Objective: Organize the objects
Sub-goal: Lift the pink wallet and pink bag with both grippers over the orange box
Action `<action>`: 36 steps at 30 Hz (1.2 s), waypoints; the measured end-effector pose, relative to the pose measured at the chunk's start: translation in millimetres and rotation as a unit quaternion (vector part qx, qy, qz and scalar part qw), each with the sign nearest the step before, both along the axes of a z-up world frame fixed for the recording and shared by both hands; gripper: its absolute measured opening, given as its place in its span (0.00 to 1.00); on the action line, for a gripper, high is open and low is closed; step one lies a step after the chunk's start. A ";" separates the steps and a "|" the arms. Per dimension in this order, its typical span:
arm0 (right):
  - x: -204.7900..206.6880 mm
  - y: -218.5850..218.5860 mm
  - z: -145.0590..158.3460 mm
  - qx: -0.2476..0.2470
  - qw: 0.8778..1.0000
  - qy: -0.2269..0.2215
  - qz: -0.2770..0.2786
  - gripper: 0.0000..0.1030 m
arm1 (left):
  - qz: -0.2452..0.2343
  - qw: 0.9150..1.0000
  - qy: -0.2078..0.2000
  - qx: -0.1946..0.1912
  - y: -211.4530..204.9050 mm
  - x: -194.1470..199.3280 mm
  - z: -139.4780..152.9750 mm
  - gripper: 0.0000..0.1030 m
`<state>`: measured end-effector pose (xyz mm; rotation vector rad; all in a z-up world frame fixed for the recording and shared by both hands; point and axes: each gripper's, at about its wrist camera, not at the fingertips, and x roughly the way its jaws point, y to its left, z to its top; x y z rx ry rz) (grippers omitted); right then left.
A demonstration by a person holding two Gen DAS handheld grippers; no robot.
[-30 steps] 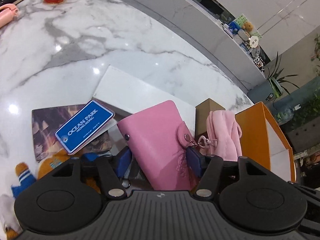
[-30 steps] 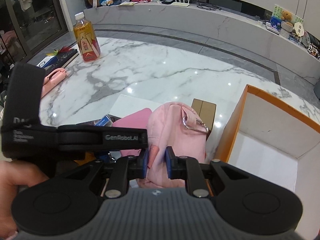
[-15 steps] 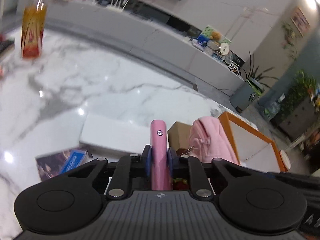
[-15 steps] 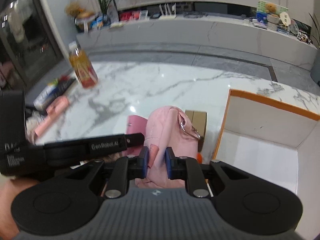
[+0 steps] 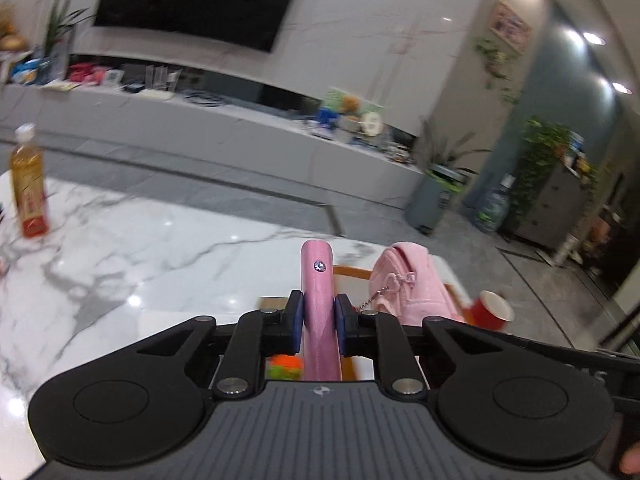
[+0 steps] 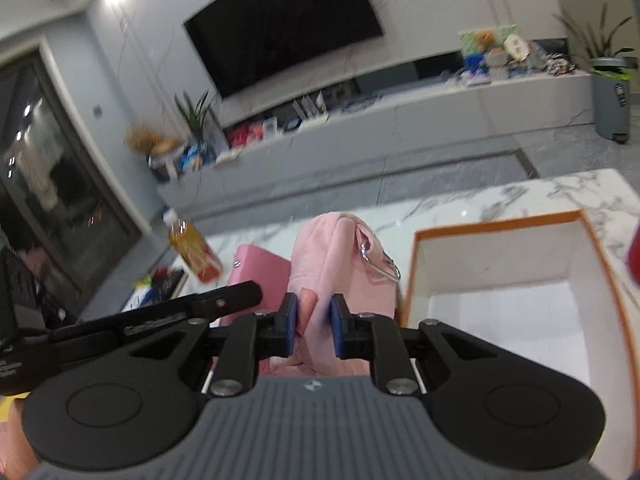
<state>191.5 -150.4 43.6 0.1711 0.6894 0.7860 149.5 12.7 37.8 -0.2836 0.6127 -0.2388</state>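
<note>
My left gripper (image 5: 318, 322) is shut on a pink snap wallet (image 5: 318, 300), held edge-on and lifted above the marble table (image 5: 160, 252). To its right hangs a pink fabric pouch (image 5: 412, 286). In the right wrist view my right gripper (image 6: 314, 330) is shut on that pink pouch (image 6: 332, 264), also raised; the pink wallet (image 6: 256, 276) shows to its left beside the left gripper's black body. An orange-rimmed open box (image 6: 508, 280) with a white inside lies just right of the pouch.
A tea bottle (image 5: 28, 188) stands at the table's far left. A red paper cup (image 5: 490, 310) sits by the table's right edge. An orange and green toy (image 5: 284, 366) lies under my left gripper. Behind the table runs a long grey TV bench.
The left gripper closed on the pink wallet and lifted it, turning it edge-on. The right gripper rose with the pouch. Both views tilted up from the tabletop toward the room.
</note>
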 end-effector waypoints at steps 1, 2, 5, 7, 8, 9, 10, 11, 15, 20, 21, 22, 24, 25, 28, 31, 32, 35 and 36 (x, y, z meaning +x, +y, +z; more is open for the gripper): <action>-3.2 -9.4 3.8 0.002 1.000 -0.004 -0.008 0.18 | -0.015 1.000 -0.002 0.003 -8.8 -2.7 4.4 0.19; -5.5 -17.5 5.3 0.002 1.000 -0.006 -0.014 0.18 | -0.029 1.000 -0.002 0.006 -17.7 -4.8 7.5 0.19; -8.5 -44.6 2.4 -0.002 0.999 0.005 -0.032 0.18 | -0.072 0.997 0.006 0.010 -46.5 -7.0 6.5 0.19; -7.1 -63.0 -5.1 -0.006 0.999 0.021 -0.047 0.18 | -0.093 0.995 0.019 0.014 -65.5 -4.0 -2.9 0.19; -5.5 -72.3 -10.8 -0.008 0.998 0.031 -0.055 0.18 | -0.104 0.994 0.027 0.018 -76.8 -0.7 -9.5 0.19; -2.4 -80.1 -16.5 -0.010 0.997 0.043 -0.061 0.18 | -0.112 0.993 0.037 0.022 -86.4 3.2 -17.0 0.19; 1.0 -89.0 -23.9 -0.010 0.996 0.056 -0.065 0.18 | -0.117 0.991 0.052 0.026 -96.0 8.6 -27.3 0.19; 4.6 -95.5 -31.7 -0.011 0.995 0.069 -0.069 0.18 | -0.123 0.990 0.069 0.029 -105.5 15.2 -37.7 0.19; 20.2 -108.4 -57.8 -0.036 0.991 0.105 -0.079 0.18 | -0.129 0.984 0.119 0.041 -134.6 37.1 -74.3 0.19; 39.3 -119.7 -77.6 -0.047 0.986 0.143 -0.078 0.18 | -0.136 0.976 0.165 0.037 -155.3 50.7 -102.2 0.19; 42.0 -121.7 -80.1 -0.048 0.985 0.150 -0.078 0.18 | -0.135 0.975 0.174 0.031 -154.7 43.6 -109.3 0.19; 41.5 -125.7 -85.7 -0.049 0.984 0.156 -0.075 0.18 | -0.134 0.974 0.181 0.026 -154.6 46.4 -113.3 0.19; 46.9 -131.0 -91.1 -0.055 0.982 0.168 -0.072 0.19 | -0.134 0.972 0.193 0.014 -155.7 49.3 -120.7 0.19; 48.0 -131.9 -92.5 -0.062 0.980 0.173 -0.072 0.19 | -0.135 0.970 0.200 0.008 -156.2 51.4 -123.9 0.19; 54.4 -133.4 -94.8 -0.082 0.978 0.180 -0.067 0.19 | -0.137 0.969 0.204 0.004 -160.5 51.9 -124.6 0.19; 58.0 -129.1 -93.4 -0.123 0.976 0.172 -0.061 0.20 | -0.139 0.967 0.213 -0.005 -162.0 53.7 -126.7 0.19; 59.3 -126.6 -93.1 -0.141 0.973 0.170 -0.059 0.21 | -0.139 0.967 0.215 -0.007 -162.6 53.9 -127.9 0.19; 61.2 -122.0 -92.7 -0.187 0.969 0.156 -0.049 0.27 | -0.136 0.966 0.220 -0.011 -164.0 55.1 -131.1 0.19; 60.1 -120.2 -91.4 -0.201 0.968 0.146 -0.044 0.27 | -0.135 0.966 0.222 -0.014 -163.2 55.1 -132.7 0.19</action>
